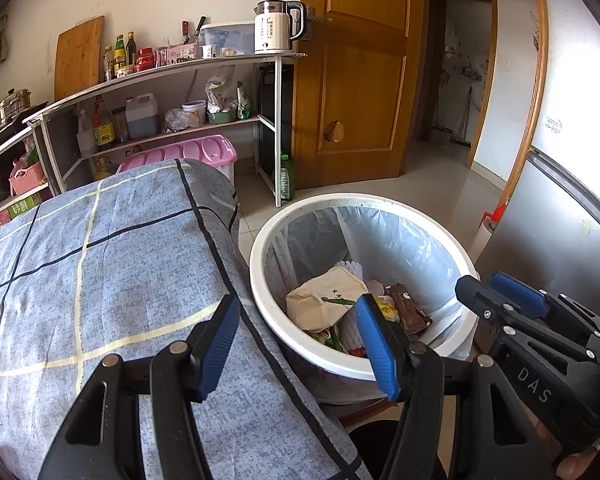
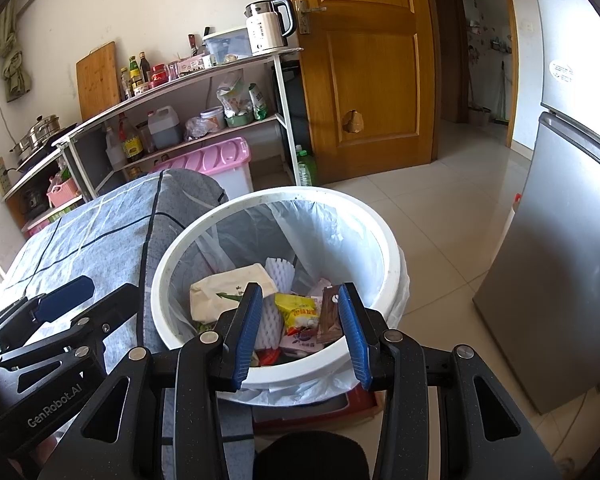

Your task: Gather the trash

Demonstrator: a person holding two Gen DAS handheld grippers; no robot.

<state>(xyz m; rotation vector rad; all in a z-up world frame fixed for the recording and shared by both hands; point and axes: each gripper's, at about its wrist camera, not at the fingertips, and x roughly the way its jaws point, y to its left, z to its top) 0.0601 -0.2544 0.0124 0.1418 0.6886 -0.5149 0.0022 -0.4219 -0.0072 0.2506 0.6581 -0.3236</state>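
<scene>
Both grippers are hovering with jaws apart and nothing between the pads. The left gripper (image 1: 300, 344) is hanging over the right edge of the cloth-covered table (image 1: 100, 280), its right finger reaching across the bin's near rim. The right gripper (image 2: 300, 332) is standing just beside it, over the near rim of the trash bin (image 2: 388, 248).

The bin is sitting on the floor, touching the table's right edge, and is carrying a clear plastic liner (image 2: 324, 232) folded over its white rim. The trash is lying at the bottom of the bin: a cream paper packet (image 2: 228, 288) toward the table side, white foam netting (image 2: 278, 272) behind it, a yellow wrapper (image 2: 296, 308) in the middle and a brown sachet (image 2: 328, 312) to its right.

The table's checked cloth is showing no item on the visible part. A fridge (image 2: 560, 260) is standing to the bin's right, apart from it.
</scene>
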